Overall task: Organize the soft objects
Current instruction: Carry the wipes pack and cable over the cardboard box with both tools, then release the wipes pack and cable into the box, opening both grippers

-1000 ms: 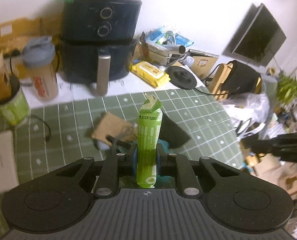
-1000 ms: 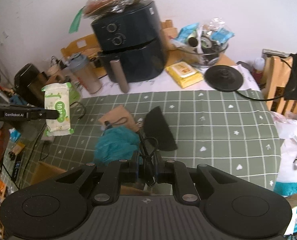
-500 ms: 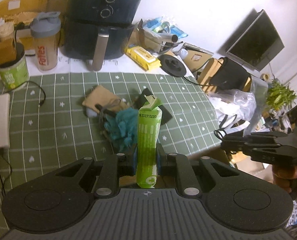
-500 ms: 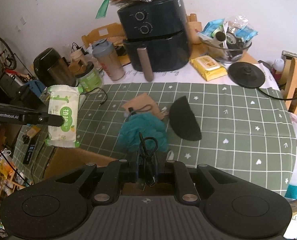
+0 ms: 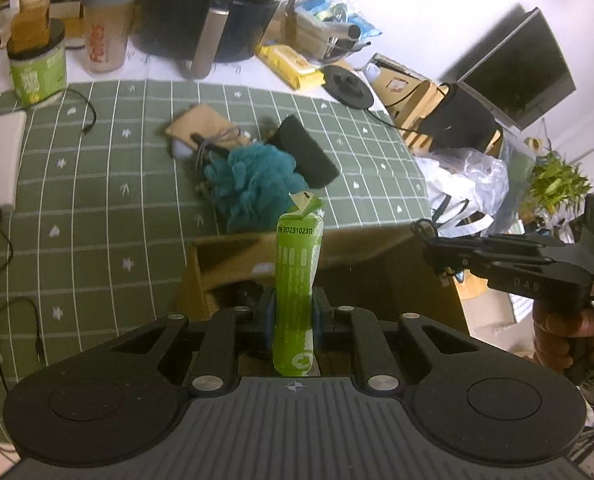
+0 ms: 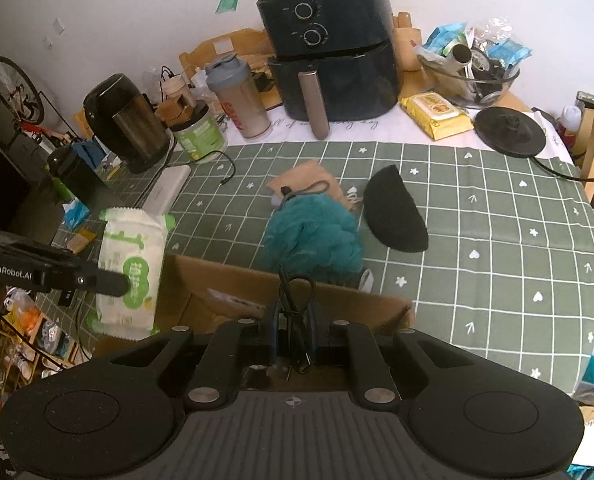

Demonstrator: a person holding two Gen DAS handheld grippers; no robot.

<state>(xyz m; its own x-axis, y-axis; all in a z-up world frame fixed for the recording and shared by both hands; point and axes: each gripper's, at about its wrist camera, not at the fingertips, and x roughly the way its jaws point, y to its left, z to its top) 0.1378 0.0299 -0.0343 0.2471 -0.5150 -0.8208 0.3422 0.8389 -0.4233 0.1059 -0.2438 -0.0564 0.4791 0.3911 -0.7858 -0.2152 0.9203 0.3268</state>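
at frame centre our left gripper (image 5: 293, 312) clamps the green wipes pack (image 5: 297, 280) above the cardboard box (image 5: 233, 260); our right gripper (image 6: 293, 328) pinches a black cable (image 6: 295, 300). risk: the soft pack may slip or catch the box wall.

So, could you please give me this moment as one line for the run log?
left gripper: shut on tissue pack | right gripper: shut on black cord | both above cardboard box | teal loofah: on table
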